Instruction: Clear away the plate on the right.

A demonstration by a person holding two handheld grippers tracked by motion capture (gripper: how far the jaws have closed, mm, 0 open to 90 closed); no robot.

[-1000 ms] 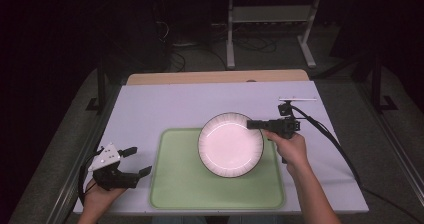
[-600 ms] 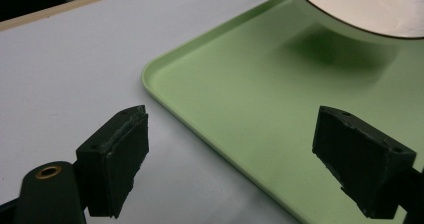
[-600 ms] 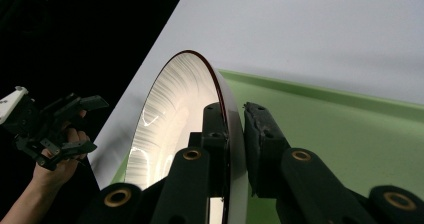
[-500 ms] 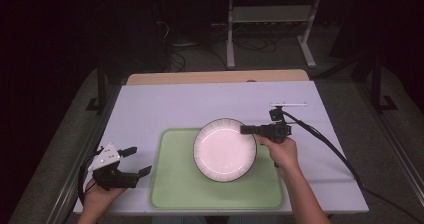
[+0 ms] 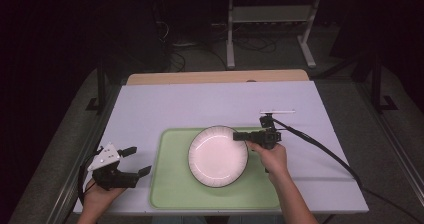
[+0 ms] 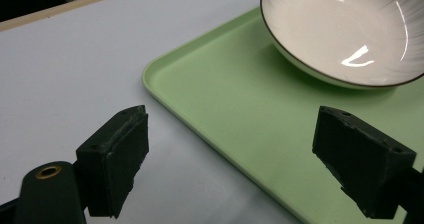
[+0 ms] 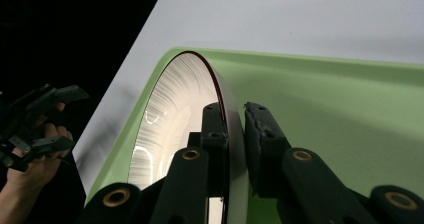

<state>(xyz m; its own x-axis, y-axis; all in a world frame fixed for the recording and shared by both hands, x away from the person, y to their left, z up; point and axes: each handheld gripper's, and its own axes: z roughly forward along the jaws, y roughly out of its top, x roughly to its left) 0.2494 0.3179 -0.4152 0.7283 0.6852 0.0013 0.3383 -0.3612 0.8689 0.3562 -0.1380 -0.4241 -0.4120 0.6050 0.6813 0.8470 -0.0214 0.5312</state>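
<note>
A white plate (image 5: 218, 155) with a dark rim sits low over the green tray (image 5: 170, 194); I cannot tell whether its base touches. My right gripper (image 5: 239, 135) comes in from the right and is shut on the plate's right rim. In the right gripper view the rim (image 7: 175, 109) runs between the two pads of that gripper (image 7: 235, 119), above the tray (image 7: 340, 109). My left gripper (image 5: 138, 160) rests at the table's front left, open and holding nothing. Its jaws (image 6: 230, 159) straddle the tray's corner (image 6: 240, 99), with the plate (image 6: 345, 29) beyond.
A pale mat (image 5: 210, 106) covers the table, with a wooden strip (image 5: 215, 77) along the far edge. A thin white stick (image 5: 276, 112) lies just behind the right gripper. The right gripper's cable (image 5: 325, 151) trails off to the right front. Metal stands rise behind the table.
My right gripper has carried the plate left, toward the front and lower, so it now sits fully over the tray. The left gripper has stayed put.
</note>
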